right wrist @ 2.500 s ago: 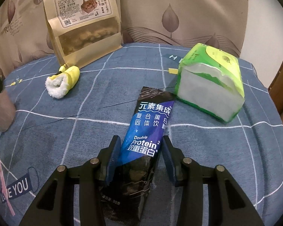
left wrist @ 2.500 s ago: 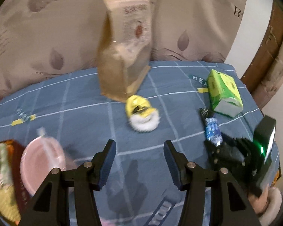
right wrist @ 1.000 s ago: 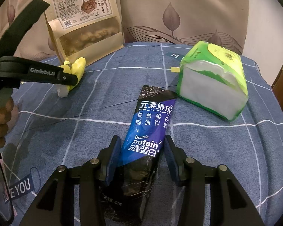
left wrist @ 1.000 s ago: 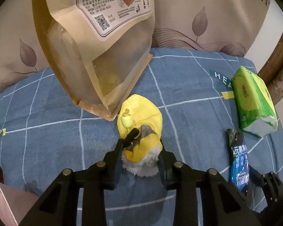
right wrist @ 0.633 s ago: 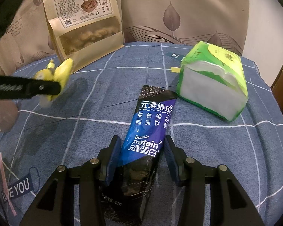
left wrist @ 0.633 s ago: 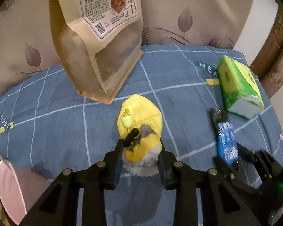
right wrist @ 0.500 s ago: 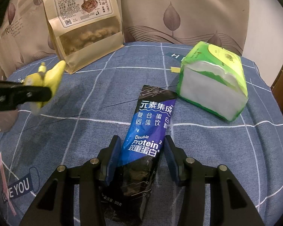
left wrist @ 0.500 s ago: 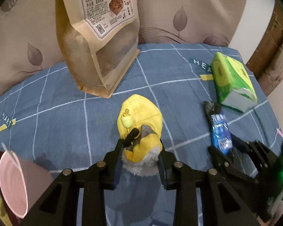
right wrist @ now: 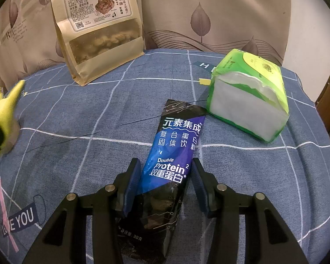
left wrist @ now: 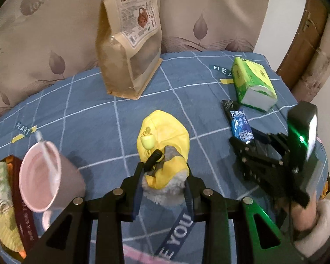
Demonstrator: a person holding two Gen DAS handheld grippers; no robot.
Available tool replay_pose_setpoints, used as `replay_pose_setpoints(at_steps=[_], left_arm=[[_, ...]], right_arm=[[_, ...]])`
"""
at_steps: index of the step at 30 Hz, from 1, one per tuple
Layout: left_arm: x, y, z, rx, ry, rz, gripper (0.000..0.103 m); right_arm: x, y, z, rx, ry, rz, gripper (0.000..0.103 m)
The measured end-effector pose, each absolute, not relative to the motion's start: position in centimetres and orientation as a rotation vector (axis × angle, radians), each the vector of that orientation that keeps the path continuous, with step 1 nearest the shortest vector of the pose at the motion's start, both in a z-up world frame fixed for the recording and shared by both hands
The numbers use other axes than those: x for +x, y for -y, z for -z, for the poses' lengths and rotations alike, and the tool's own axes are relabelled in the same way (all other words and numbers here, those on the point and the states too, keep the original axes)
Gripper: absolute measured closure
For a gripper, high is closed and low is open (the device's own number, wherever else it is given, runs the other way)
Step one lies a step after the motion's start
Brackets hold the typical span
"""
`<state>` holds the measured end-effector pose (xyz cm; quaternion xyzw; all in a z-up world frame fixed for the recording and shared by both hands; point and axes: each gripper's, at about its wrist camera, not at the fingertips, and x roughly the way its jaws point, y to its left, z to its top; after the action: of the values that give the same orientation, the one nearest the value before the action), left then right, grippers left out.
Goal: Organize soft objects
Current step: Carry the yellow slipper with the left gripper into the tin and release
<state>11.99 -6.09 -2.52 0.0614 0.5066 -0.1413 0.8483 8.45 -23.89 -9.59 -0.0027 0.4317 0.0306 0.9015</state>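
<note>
Left gripper (left wrist: 162, 180): still clenched on yellow slipper (left wrist: 165, 145), carried back from kraft bag (left wrist: 129, 44), nearer pink cup (left wrist: 41, 173).
Right gripper (right wrist: 165, 182): unchanged, fingers pressed against the sides of the protein sachet (right wrist: 171, 154).

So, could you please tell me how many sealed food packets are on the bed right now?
2: the kraft snack pouch stands at the back against the pillows, and the protein sachet lies between the right tongs.

One snack bag (left wrist: 129, 44), one tissue pack (right wrist: 250, 101), one protein sachet (right wrist: 171, 154), one slipper (left wrist: 165, 149), seemingly one cup (left wrist: 41, 173).
</note>
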Motion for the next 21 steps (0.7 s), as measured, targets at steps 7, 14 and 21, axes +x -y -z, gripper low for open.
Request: replay_pose_setpoints(at_steps=[7, 14, 21], left_arm=[[8.5, 3.3, 0.5, 0.135, -1.031, 0.268, 0.071], [5.7, -0.2, -1.4, 0.152, -0.992, 0.217, 0.071], [4.2, -4.1, -2.8, 0.159, -0.963, 0.133, 0.071]], right_arm=[[8.4, 24.0, 9.6, -0.011, -0.893, -0.061, 0.058], [8.4, 23.9, 9.6, -0.015, -0.892, -0.060, 0.058], [8.3, 23.9, 9.7, -0.016, -0.892, -0.058, 0.058]])
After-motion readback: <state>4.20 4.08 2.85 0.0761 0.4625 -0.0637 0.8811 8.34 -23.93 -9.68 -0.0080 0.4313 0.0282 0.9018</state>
